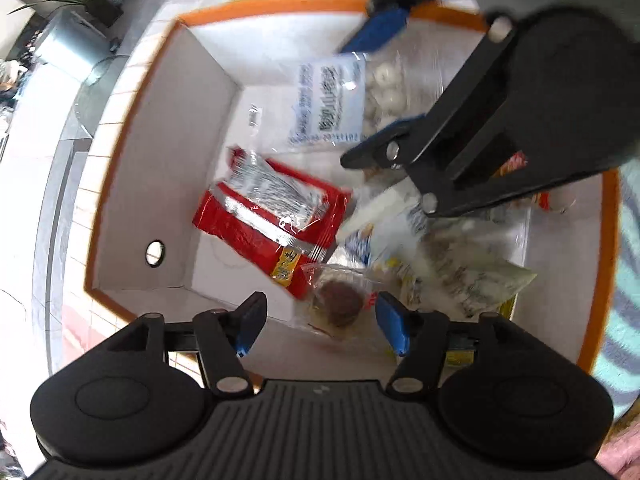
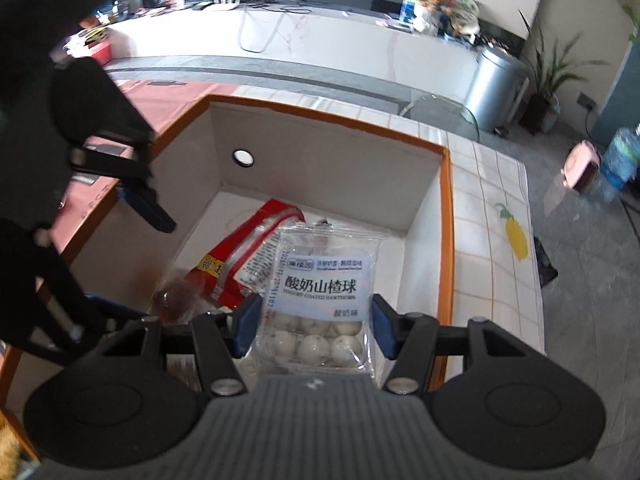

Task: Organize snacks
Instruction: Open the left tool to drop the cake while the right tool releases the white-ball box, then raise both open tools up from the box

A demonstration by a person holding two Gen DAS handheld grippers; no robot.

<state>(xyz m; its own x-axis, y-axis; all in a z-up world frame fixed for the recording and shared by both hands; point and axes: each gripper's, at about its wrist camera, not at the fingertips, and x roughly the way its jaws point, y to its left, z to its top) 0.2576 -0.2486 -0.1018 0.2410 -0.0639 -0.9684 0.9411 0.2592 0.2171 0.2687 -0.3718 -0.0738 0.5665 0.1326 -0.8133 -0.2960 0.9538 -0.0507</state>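
Two grippers work over the orange-rimmed box (image 2: 444,216) on the tiled counter (image 2: 492,216); the right gripper (image 2: 315,330), fingers spread, brackets a hawthorn-ball packet (image 2: 320,292); the left gripper (image 1: 320,326) hovers spread above a red packet (image 1: 272,216); several snacks already inside, sorting seemingly unfinished.

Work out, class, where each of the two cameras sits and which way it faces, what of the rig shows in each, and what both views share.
Left wrist view: sits on the left claw, looking down into the box of snacks; its own open fingers show, plus the right claw around the hawthorn-ball packet.
Right wrist view: sits on the right claw, facing across the box toward the room; the left claw shows at left.
Shared: box, hawthorn-ball packet, red packet.
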